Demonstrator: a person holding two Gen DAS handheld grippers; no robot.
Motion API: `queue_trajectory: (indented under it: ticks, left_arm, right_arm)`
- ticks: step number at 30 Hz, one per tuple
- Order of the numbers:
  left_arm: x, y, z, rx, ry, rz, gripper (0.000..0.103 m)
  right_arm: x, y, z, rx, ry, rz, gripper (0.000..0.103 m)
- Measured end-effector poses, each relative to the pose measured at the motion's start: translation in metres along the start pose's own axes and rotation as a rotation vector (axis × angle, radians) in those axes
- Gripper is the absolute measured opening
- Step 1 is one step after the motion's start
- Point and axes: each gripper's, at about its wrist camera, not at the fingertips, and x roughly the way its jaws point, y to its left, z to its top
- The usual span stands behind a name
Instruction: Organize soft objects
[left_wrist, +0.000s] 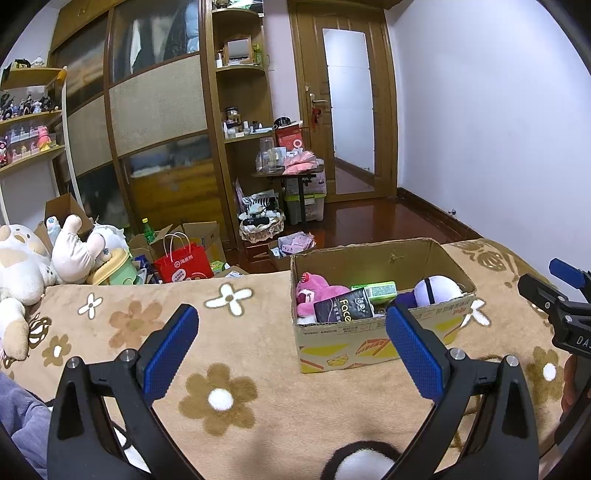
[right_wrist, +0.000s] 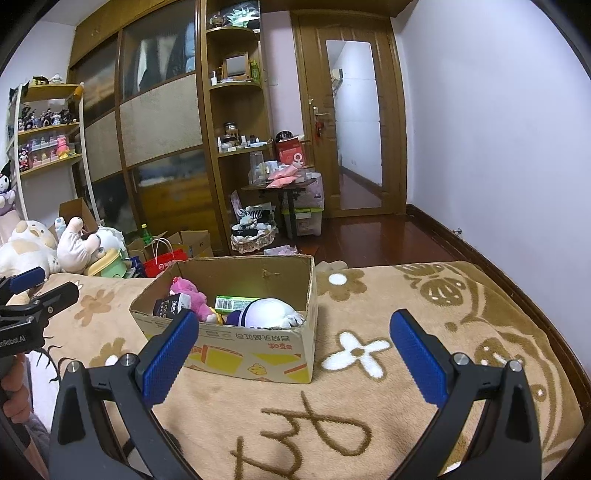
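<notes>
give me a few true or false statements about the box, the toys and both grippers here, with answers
1. The left gripper is open and holds nothing. True.
2. The cardboard box is empty. False: it holds a pink plush, a white and purple plush, a black packet and a green packet.
3. The right gripper is shut on the pink plush. False: it is open and holds nothing.
4. The box stands on a tan flowered blanket. True.
5. A large cream plush lies outside the box, at the far left of the left wrist view. True.
</notes>
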Motion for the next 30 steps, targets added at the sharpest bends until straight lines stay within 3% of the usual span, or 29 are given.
queue_trajectory:
  ticks: [30]
  left_arm:
    - [-0.001, 0.01, -0.001, -0.01, 0.011, 0.004, 0.1]
  right_arm:
    - [0.005, 0.006, -0.005, -0.009, 0.008, 0.006, 0.103]
